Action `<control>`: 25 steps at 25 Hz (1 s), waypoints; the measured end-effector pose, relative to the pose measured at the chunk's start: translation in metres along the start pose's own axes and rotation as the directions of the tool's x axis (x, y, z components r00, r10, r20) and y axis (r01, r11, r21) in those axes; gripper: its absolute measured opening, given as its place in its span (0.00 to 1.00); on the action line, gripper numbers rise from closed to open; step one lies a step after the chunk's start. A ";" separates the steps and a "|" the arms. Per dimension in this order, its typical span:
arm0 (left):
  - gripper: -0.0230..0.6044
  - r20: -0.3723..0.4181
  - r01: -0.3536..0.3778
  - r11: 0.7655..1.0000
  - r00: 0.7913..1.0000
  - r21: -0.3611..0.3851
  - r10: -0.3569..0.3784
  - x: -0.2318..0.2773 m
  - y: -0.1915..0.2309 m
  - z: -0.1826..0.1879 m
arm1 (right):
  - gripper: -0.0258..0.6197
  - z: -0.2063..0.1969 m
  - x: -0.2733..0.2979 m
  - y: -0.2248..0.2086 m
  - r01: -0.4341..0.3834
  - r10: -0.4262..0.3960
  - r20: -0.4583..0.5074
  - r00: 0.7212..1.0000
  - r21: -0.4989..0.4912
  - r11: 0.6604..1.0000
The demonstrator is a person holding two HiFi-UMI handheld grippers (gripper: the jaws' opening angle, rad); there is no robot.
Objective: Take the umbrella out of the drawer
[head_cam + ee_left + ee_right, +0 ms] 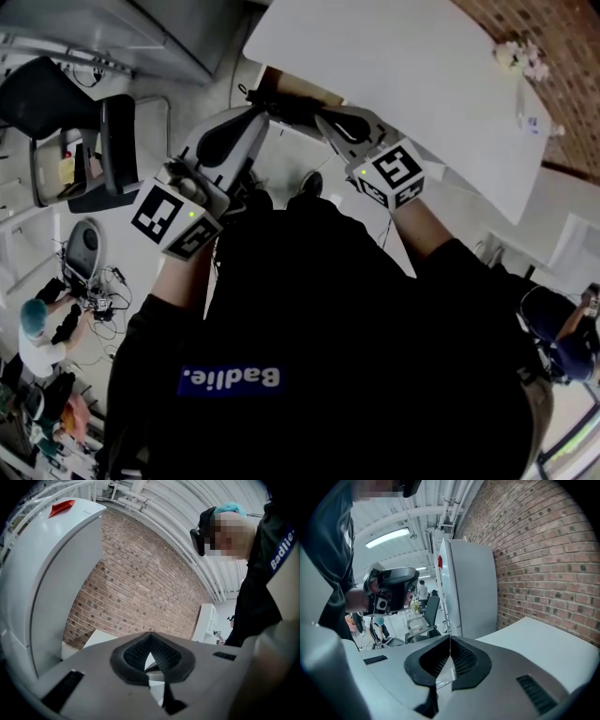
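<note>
Both grippers raised in front of the chest, task not under way. Left gripper (255,120) has its jaws brought together, tips touching, nothing between them; its own view (151,637) looks past them at a brick wall (140,588) and a tall white cabinet (51,573). Right gripper (326,120) likewise has its jaws together at the tips and is empty; its own view (450,639) shows the same cabinet (468,588), the wall and a corner of the white table (543,644). In the head view the table (394,66) lies ahead, just beyond both gripper tips, with an office chair (103,141) well to the left. Umbrella: not visible in any view. Drawer: not identified either; a brown edge (300,89) shows under the table's near side, but I cannot tell whether it is a drawer front. Judgement: the step in hand is finding and opening the drawer. To do it well, lower both grippers toward the table's near edge, spread the jaws of one before reaching for the handle, pull straight out rather than at an angle, and keep the other gripper free to take the umbrella along its shaft once exposed.
</note>
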State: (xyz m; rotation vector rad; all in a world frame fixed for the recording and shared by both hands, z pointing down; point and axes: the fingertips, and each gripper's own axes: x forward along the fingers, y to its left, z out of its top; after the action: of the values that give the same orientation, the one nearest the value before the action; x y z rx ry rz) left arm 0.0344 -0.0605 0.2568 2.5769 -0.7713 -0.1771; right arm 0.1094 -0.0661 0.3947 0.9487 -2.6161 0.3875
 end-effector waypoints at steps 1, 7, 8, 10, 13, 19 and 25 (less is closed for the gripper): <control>0.04 -0.004 0.001 1.000 1.000 -0.011 -0.001 0.000 0.003 -0.002 | 0.09 -0.005 0.006 -0.002 0.000 0.000 -0.013 1.000 -0.002 1.000; 0.04 0.002 0.002 1.000 1.000 -0.031 -0.002 -0.003 0.030 0.000 | 0.09 -0.033 0.043 -0.014 0.008 -0.010 -0.085 0.996 -0.023 1.000; 0.04 0.001 -0.002 0.999 1.000 -0.035 0.002 -0.003 0.035 0.000 | 0.09 -0.038 0.049 -0.017 0.010 -0.013 -0.098 0.995 -0.026 1.000; 0.04 -0.010 -0.016 0.999 1.000 -0.044 0.016 -0.004 0.045 -0.002 | 0.09 -0.049 0.061 -0.022 0.016 -0.020 -0.125 0.992 -0.026 1.000; 0.04 -0.018 -0.022 1.000 1.000 -0.022 0.021 -0.006 0.056 -0.005 | 0.09 -0.071 0.079 -0.027 0.019 -0.025 -0.175 0.984 -0.038 0.999; 0.04 -0.015 -0.037 0.999 0.999 -0.026 0.036 -0.021 0.083 -0.007 | 0.12 -0.117 0.124 -0.031 0.004 -0.014 -0.285 0.959 -0.038 0.999; 0.04 -0.034 -0.062 0.997 0.998 -0.038 0.061 -0.027 0.093 -0.021 | 0.23 -0.162 0.154 -0.040 -0.031 0.001 -0.378 0.926 -0.073 0.997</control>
State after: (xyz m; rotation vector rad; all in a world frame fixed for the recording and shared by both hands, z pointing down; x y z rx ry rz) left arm -0.0288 -0.1076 0.3170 2.5098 -0.8253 -0.1287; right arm 0.0587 -0.1245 0.6075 0.7412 -2.2698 0.4223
